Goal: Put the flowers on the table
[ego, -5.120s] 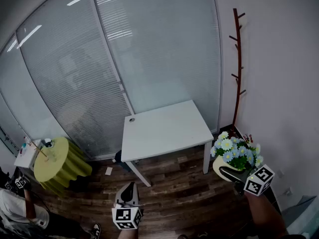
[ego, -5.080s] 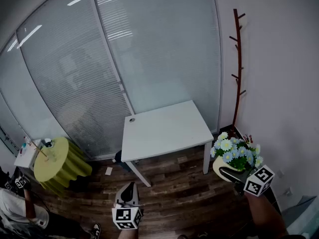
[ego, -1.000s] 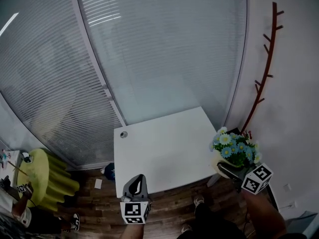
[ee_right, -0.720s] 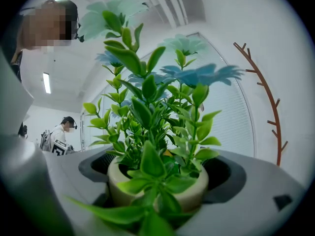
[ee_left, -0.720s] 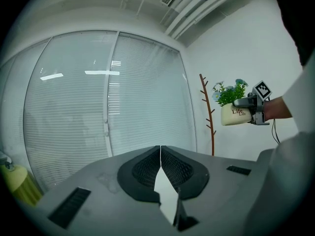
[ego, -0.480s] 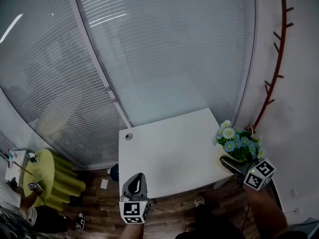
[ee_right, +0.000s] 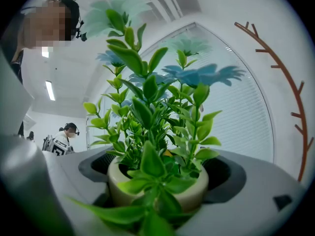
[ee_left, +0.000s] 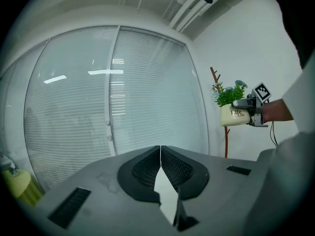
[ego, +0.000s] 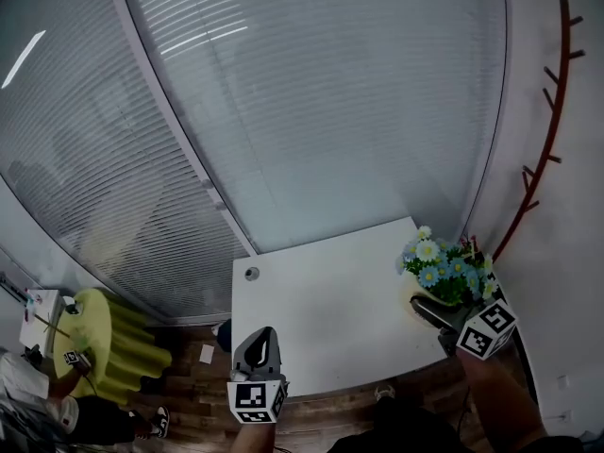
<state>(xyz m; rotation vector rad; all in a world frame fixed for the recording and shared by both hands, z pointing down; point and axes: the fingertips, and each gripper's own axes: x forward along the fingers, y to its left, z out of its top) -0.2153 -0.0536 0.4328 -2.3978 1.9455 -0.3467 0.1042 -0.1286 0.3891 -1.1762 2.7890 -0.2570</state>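
A: Head view first. A white table [ego: 330, 319] sits in the corner, its far edge along the glass wall with blinds [ego: 283, 111] and its right edge near the plain white wall. What's on it?

B: A bare top, except for one round cable hole [ego: 251, 274] at the far left corner. There's dark wood floor [ego: 193, 333] to the left. A round table in a yellow cloth [ego: 99, 333] stands well apart down there, with a person [ego: 28, 385] beside it.

A: And the flowers [ego: 442, 270]?

B: Blue and white blooms in a cream pot [ego: 422, 302], carried by the right gripper [ego: 427, 311] over the table's right edge. I cannot tell from here whether the pot touches the top. A red-brown coat rack [ego: 552, 140] stands against the white wall, just beyond the flowers.

A: Left gripper [ego: 260, 336]?

B: It hangs at the table's near edge, well apart from the pot (plenty of open top between them).

A: Over to the left gripper view.

B: Fingers [ee_left: 145, 173] pressed together, nothing between them. Blinds fill the background. At the right, the pot is held up against the white wall, with the coat rack behind it.

A: Right gripper view?

B: Fingers pinching the pot on both sides, green leaves crowding the lens, blue blooms blurred up top. The coat rack is at the right and a ceiling light [ee_right: 50, 90] at the left. A person wearing a headset [ee_right: 61, 139] is in the background.
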